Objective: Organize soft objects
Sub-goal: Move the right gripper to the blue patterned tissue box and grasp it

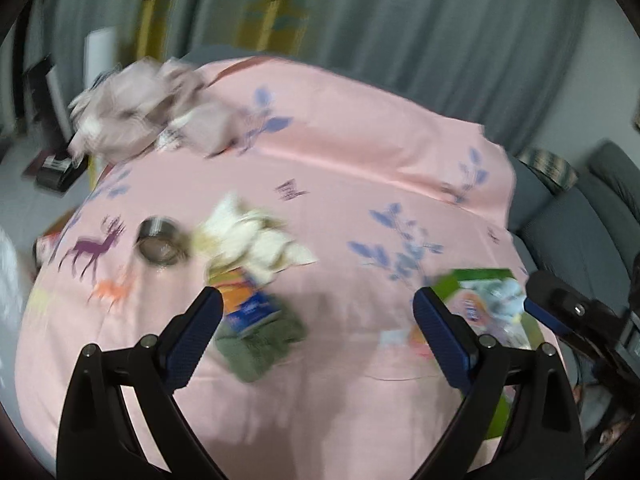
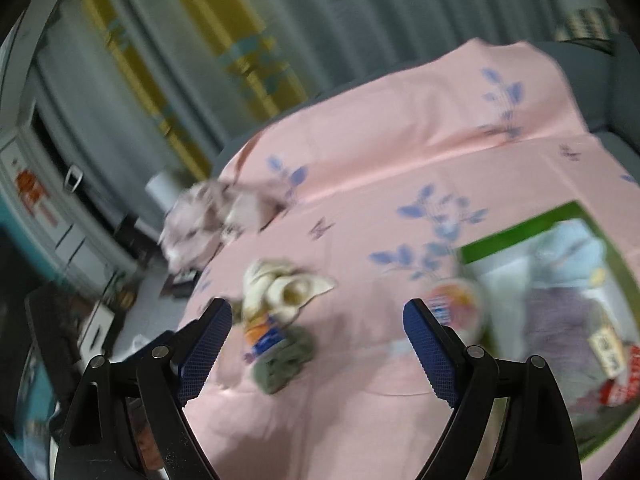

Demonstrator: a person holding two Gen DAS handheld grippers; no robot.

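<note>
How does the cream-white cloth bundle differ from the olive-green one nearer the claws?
The crumpled cream-white cloth bundle is pale and looks larger; the olive-green fuzzy cloth bundle is dark and more compact. The cream one lies farther from the left claw, beside a round metal tin; the green one lies nearer. An orange-and-blue packet sits between them. Both rest loose on the pink printed sheet, ungripped.

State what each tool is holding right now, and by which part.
Nothing is held. The left tool and the right tool are both open and empty above the pink sheet.
</note>
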